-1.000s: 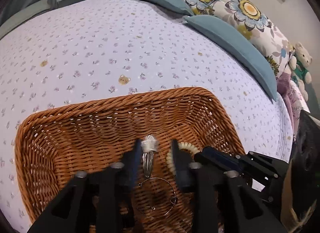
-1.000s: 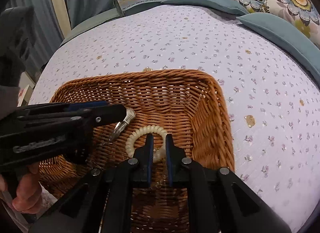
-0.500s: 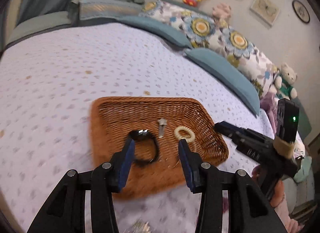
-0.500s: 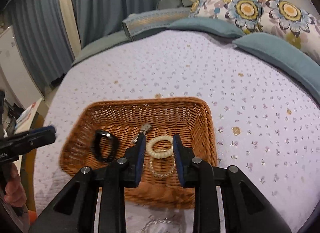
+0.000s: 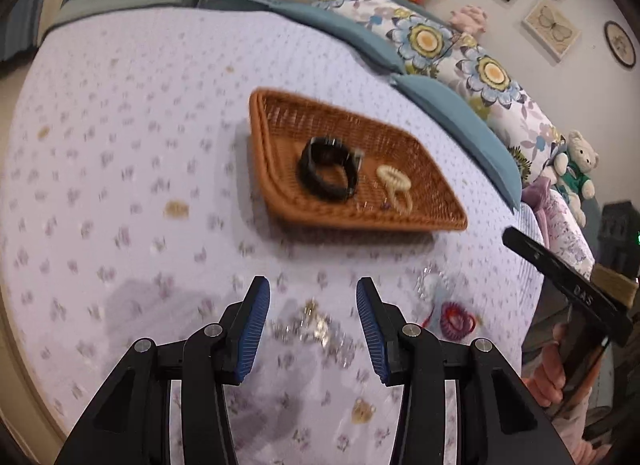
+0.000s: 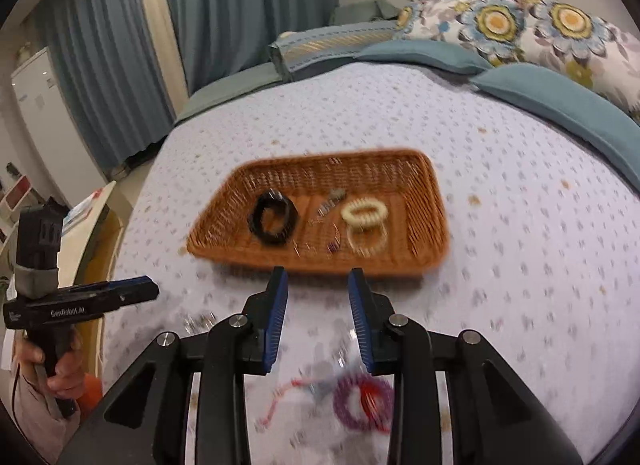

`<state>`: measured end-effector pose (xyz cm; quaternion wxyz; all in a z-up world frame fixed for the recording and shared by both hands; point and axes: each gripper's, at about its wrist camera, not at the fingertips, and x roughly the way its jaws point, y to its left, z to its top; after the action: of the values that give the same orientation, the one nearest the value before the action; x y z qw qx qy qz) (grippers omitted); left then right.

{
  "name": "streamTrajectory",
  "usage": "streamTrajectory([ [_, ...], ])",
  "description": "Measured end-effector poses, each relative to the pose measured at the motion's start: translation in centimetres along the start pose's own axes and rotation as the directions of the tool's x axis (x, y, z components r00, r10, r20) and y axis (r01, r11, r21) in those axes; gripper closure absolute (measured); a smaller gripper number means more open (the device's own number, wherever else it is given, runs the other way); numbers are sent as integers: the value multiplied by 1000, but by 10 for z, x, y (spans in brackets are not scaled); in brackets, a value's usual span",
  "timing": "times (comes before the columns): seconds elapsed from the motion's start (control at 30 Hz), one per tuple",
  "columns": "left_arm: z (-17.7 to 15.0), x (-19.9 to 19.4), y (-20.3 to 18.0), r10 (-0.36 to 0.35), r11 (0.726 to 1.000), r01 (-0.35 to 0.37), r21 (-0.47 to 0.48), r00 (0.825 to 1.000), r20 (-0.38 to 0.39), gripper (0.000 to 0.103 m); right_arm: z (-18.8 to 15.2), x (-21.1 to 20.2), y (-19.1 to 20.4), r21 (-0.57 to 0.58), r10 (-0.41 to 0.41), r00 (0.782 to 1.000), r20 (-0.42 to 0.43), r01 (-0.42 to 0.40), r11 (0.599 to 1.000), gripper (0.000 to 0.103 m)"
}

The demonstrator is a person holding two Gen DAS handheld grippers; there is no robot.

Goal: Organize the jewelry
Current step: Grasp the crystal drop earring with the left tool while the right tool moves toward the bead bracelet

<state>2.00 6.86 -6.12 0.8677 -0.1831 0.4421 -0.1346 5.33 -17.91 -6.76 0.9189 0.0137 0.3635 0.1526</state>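
A wicker basket [image 5: 288, 113] [image 6: 424, 193] lies on the bed. In it are a black watch [image 5: 329, 174] [image 6: 273, 218], cream bead bracelets [image 5: 395, 185] [image 6: 365, 219] and a silver hair clip [image 6: 330, 203]. My left gripper [image 5: 312, 305] is open and empty, held above a silver chain [image 5: 316, 327] on the bedspread. My right gripper [image 6: 318, 299] is open and empty, above red and purple coil bands [image 6: 362, 399] [image 5: 456, 319] and a red cord [image 6: 280, 397]. Each gripper also shows in the other's view, the left one [image 6: 132, 289] and the right one [image 5: 520, 241].
The floral lilac bedspread [image 5: 120, 145] covers the bed. Blue and flowered pillows [image 5: 456, 113] [image 6: 540, 89] line the far side with plush toys [image 5: 576, 169]. A white cabinet [image 6: 40, 113] and curtains [image 6: 240, 5] stand to the left.
Both grippers have pulled back and up out of the basket and opened. The hair clip and bracelet stay in the basket. The loose jewelry on the bedspread has come into view.
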Motion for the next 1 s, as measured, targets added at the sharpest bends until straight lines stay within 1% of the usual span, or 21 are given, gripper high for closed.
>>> streamTrajectory([
  [0.03,-6,3,0,11,1000,-11,-3,1000,1,57,-6,0,-5,18,6,1000,-9,-6,1000,69],
  [0.13,-19,11,-1,8,1000,-8,-6,1000,-10,57,-27,4,-13,57,44,998,-41,-41,998,69],
  [0.23,-27,20,1,19,1000,-19,-7,999,-29,57,-37,14,-8,40,50,996,-69,-47,998,69],
  [0.3,-26,25,5,35,999,-35,-1,998,-44,57,-40,21,-5,34,55,995,-84,-52,998,69],
  [0.37,-28,28,5,63,998,-62,20,997,-49,57,-42,27,-4,34,57,994,-97,-54,998,69],
  [0.57,-34,36,-16,69,990,-59,128,995,-77,57,-48,36,-6,39,59,990,-126,-55,998,69],
  [0.6,-36,38,-20,79,987,-67,147,994,-81,58,-48,36,-6,39,58,990,-127,-54,998,69],
  [0.63,-38,39,-23,85,984,-71,163,993,-81,64,-48,37,-6,39,59,990,-129,-54,998,69],
  [0.67,-40,39,-28,70,983,-53,178,994,-89,71,-48,37,-6,40,61,990,-130,-56,998,69],
  [0.73,-42,41,-33,26,982,-5,186,993,-114,71,-48,37,-4,35,64,989,-130,-60,998,69],
  [0.77,-44,42,-34,24,982,-1,188,992,-120,71,-48,36,-2,28,61,990,-128,-58,998,69],
  [0.87,-48,53,-41,46,982,-18,190,988,-145,71,-48,36,3,8,58,990,-126,-58,998,69],
  [0.9,-48,58,-42,65,983,-38,179,987,-146,71,-48,36,5,0,58,990,-126,-58,998,69],
  [0.93,-48,61,-43,81,983,-55,176,986,-143,69,-48,36,6,-5,58,990,-127,-59,998,69],
  [1.0,-49,64,-48,108,979,-84,183,986,-125,69,-49,37,8,-11,63,990,-130,-65,998,69],
])
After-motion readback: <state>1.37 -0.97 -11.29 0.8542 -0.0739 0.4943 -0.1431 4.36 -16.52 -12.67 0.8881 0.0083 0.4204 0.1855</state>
